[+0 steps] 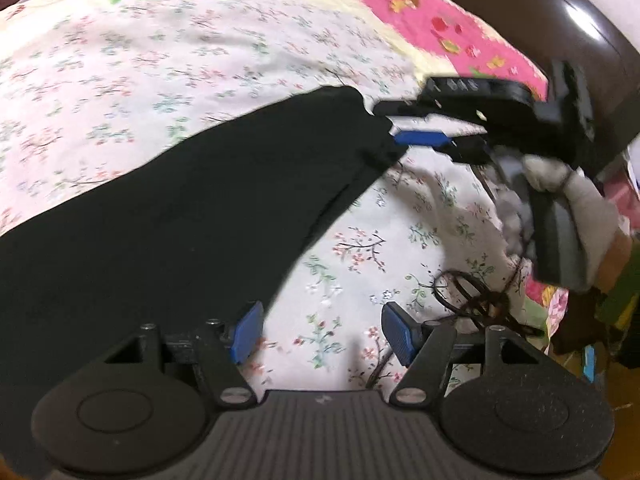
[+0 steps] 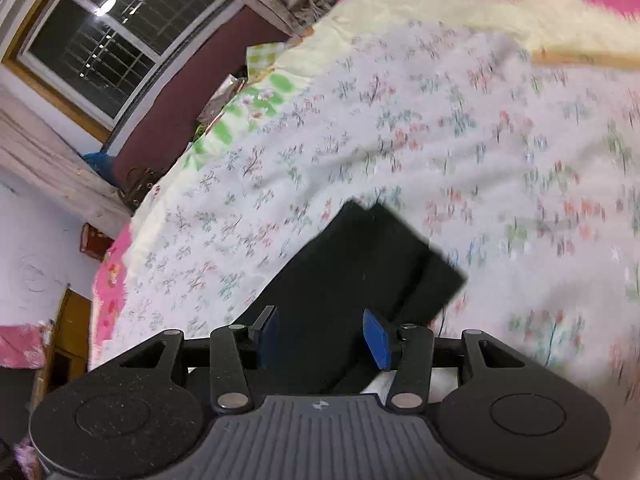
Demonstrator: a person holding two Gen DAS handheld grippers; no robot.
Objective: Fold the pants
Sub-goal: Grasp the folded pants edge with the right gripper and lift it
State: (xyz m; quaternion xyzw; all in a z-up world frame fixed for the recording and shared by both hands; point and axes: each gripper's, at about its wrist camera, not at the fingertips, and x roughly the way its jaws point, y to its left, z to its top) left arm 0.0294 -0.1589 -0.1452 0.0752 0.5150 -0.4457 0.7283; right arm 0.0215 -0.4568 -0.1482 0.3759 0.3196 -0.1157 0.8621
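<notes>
Black pants (image 1: 192, 216) lie flat on a white flowered sheet (image 1: 160, 80), running from the lower left up to the right. My left gripper (image 1: 322, 334) is open above the sheet at the pants' near edge, its left pad over the cloth and nothing between the pads. My right gripper (image 1: 396, 124), held by a gloved hand (image 1: 576, 200), reaches the pants' far end. In the right wrist view the squared end of the pants (image 2: 380, 268) lies on the sheet (image 2: 480, 140) beneath my right gripper (image 2: 322, 338). Its blue pads stand apart and do not press the cloth.
A pink patterned blanket (image 1: 440, 12) and a dark headboard (image 1: 560, 24) lie beyond the sheet. A tangle of dark cord (image 1: 468, 296) rests on the sheet to the right. The right wrist view shows a barred window (image 2: 112, 48) and the bed's edge (image 2: 116, 264) at left.
</notes>
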